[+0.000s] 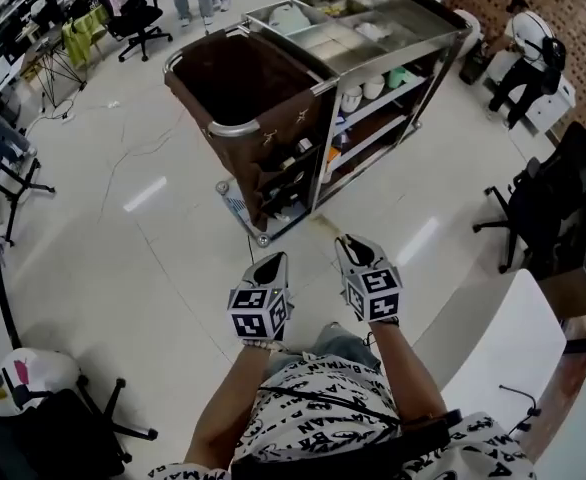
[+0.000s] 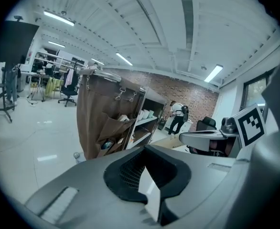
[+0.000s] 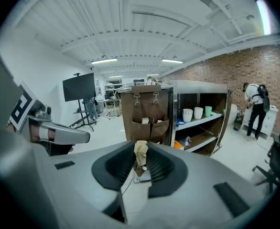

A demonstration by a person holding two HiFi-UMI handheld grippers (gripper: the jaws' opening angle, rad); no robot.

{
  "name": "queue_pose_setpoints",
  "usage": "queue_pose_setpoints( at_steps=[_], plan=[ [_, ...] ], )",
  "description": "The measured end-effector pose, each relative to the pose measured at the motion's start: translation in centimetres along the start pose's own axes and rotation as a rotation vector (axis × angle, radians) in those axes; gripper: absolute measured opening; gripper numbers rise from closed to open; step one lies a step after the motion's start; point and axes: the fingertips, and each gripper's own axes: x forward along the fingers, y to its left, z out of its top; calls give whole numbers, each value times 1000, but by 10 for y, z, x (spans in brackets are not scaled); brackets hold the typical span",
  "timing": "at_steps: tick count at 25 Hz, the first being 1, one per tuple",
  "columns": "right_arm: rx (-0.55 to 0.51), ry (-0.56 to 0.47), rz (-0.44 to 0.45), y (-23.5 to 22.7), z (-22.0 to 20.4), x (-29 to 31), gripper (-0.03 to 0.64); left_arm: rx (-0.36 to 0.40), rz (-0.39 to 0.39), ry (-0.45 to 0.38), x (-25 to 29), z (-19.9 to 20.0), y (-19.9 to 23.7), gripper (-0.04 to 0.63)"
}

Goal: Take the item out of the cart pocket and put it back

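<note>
My right gripper (image 3: 140,150) is shut on a small crumpled cream item (image 3: 141,149), held in the air well short of the cart. The cart (image 1: 373,43) is a steel trolley with a brown fabric bag (image 1: 235,78). Sewn pockets (image 3: 149,122) hang on the bag's side, and small things poke out of them. In the head view both grippers float side by side over the floor in front of the cart, the left gripper (image 1: 271,265) beside the right gripper (image 1: 347,242). The left gripper (image 2: 147,171) has a narrow gap between its jaws with nothing in it.
The cart's shelves (image 3: 202,120) carry cups and small goods. Black office chairs (image 1: 543,203) stand to the right and a white table (image 1: 498,353) at the near right. Another chair (image 1: 138,23) and a person (image 1: 528,53) are farther off. A thin cable (image 1: 123,153) runs across the shiny floor.
</note>
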Motion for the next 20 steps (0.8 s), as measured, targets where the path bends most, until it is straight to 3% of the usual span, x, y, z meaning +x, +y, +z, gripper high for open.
queue_pose_setpoints(
  at_steps=[6, 20],
  plan=[
    [5, -6, 56, 3, 7, -14, 83, -31, 30, -42, -7, 15, -12, 2],
    [27, -71, 69, -23, 33, -34, 81, -15, 54, -117, -19, 42, -35, 2]
  ],
)
